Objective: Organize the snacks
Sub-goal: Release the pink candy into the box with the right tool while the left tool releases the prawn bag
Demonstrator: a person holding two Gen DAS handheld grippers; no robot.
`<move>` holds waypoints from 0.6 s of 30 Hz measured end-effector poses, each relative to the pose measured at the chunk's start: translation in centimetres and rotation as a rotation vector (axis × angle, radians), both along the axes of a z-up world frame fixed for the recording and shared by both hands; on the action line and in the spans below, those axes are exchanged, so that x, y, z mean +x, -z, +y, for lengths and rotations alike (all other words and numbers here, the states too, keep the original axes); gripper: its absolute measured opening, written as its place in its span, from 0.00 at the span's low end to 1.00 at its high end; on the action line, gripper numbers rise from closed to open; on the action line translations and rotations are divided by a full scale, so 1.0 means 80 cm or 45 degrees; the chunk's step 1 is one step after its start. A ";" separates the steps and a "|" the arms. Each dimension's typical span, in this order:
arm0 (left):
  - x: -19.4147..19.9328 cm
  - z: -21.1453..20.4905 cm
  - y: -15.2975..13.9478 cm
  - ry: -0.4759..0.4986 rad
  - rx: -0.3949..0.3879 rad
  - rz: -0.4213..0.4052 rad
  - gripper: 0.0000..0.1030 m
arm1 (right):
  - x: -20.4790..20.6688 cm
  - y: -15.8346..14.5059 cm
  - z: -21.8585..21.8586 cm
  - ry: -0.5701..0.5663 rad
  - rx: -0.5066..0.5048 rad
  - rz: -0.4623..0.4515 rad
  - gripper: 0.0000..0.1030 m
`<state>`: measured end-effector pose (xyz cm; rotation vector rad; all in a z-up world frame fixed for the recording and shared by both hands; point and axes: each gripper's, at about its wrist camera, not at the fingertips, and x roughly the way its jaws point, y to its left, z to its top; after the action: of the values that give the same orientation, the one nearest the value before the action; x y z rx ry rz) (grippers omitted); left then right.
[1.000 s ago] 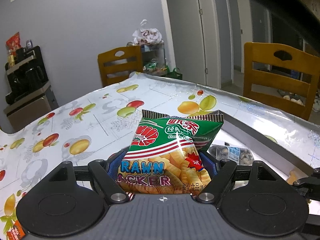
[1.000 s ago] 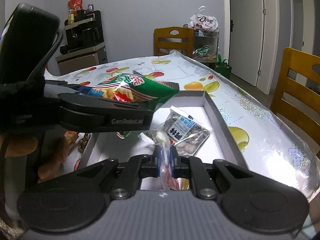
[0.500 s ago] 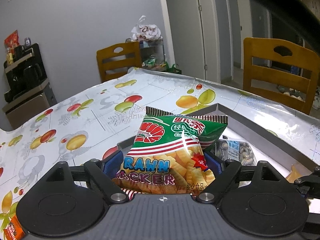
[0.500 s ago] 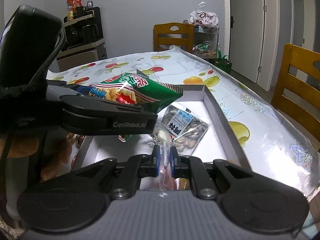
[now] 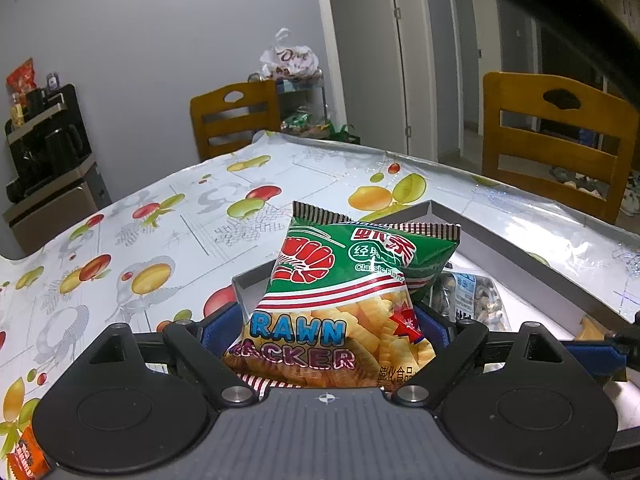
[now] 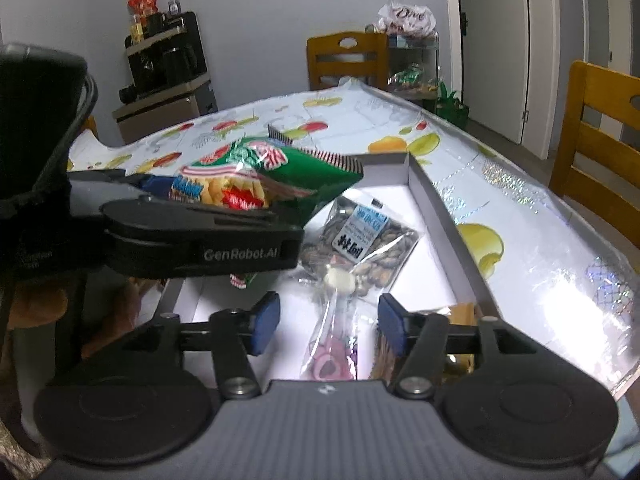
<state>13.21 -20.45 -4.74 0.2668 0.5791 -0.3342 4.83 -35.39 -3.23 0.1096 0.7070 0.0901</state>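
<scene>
In the left wrist view we see our left tool point(image 5: 328, 326) opening, the prawn cracker bag point(image 5: 344, 304) between its blue pads, over the grey tray point(image 5: 516, 248) at frame centre. Only the right wrist view shows our right tool point(image 6: 325, 322) opening around one clear candy packet point(image 6: 334, 332), pads apart from it. One seed packet point(image 6: 360, 240) lies in the tray on the fruit-print tabletop point(image 6: 540, 216). We count two wooden chairs point(image 5: 236, 120).

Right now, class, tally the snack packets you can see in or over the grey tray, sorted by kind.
Prawn cracker bag, between the left gripper's opening jaws: 1
Clear packet of dark seeds: 1
Wrapped lollipop, between the right gripper's opening jaws, untouched: 1
Partly hidden orange packet by the tray wall: 1
Total: 4
</scene>
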 end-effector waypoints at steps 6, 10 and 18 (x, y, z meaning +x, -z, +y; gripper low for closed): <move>-0.001 0.001 -0.001 0.023 -0.011 0.024 0.94 | -0.001 0.002 0.004 -0.004 -0.025 -0.002 0.55; -0.006 0.000 -0.004 0.049 -0.021 0.026 1.00 | -0.001 0.002 0.007 -0.011 -0.031 -0.007 0.62; -0.018 -0.003 -0.009 0.063 -0.003 0.013 1.00 | -0.007 -0.003 0.007 -0.010 -0.013 -0.031 0.71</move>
<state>11.77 -20.71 -4.04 0.2774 0.5824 -0.3838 4.28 -34.83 -3.02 0.0960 0.6838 0.0954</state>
